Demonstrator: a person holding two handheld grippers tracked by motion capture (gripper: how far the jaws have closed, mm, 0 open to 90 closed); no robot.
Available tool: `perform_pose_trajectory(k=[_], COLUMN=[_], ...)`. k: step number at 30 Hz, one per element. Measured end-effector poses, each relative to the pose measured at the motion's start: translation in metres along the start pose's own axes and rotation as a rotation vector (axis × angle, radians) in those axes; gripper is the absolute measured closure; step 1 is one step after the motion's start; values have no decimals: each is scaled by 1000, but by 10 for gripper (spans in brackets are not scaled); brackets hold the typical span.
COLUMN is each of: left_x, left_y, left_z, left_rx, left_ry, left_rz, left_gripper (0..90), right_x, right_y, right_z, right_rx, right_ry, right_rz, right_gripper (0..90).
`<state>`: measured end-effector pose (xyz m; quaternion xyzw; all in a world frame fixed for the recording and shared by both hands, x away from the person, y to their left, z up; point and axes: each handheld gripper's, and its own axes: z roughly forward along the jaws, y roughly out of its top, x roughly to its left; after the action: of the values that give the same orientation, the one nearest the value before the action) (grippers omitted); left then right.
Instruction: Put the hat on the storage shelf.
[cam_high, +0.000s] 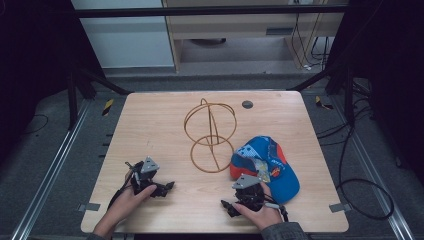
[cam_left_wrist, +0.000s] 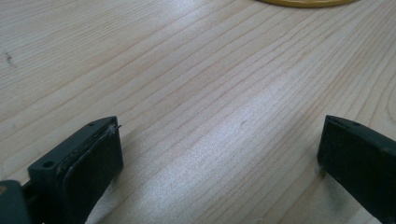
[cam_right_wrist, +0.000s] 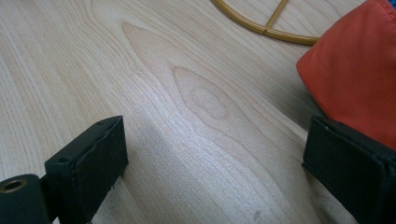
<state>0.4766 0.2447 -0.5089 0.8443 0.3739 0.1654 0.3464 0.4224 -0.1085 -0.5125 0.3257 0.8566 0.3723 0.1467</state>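
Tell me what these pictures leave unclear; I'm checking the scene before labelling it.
- Cap: its near edge is hidden behind the right tongs in the high view; in the right gripper view only orange cloth shows, cut off by the frame edge.
- Cap print: too small to read in the high view.
- Wire stand: the left gripper view shows just a yellow sliver at the top edge.
- Small dark disc: too small to identify.

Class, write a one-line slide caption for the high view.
Two hand-held grippers rest on a wooden table beside a gold wire stand and blue-and-red cap.
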Motion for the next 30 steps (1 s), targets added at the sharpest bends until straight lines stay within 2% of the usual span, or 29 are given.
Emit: perform_pose_trajectory(k=[6,9,11,12,13,15,18,19,22,30], left_x=[0,0,0,0,0,0,0,0,0,0], left_y=[0,0,0,0,0,0,0,0,0,0], left_z=[0,0,0,0,0,0,0,0,0,0], left_rx=[0,1,0,0,0,0,0,0,0,0], left_ry=[0,0,0,0,0,0,0,0,-1,-1], left_rz=[-1,0,1,1,1,1,1,1,-1,-1], left_gripper=[0,0,0,0,0,0,0,0,0,0], right_x=[0,-1,-1,0,0,5,6,4,-3,-18], right_y=[0,-1,0,2,2,6,8,9,8,16], right_z=[0,-1,-3,-8,-8,-20,-27,-38,-51,-75], right_rx=[3,-10,-2,-4,-4,-4,2,0,-3,-15], right_ry=[-2,-7,-21,-7,-7,-10,-10,-27,-55,-103], right_rz=[2,12,31,61,61,43,39,48,85,90], right_gripper=[66,103,142,136,136,122,118,126,142,142])
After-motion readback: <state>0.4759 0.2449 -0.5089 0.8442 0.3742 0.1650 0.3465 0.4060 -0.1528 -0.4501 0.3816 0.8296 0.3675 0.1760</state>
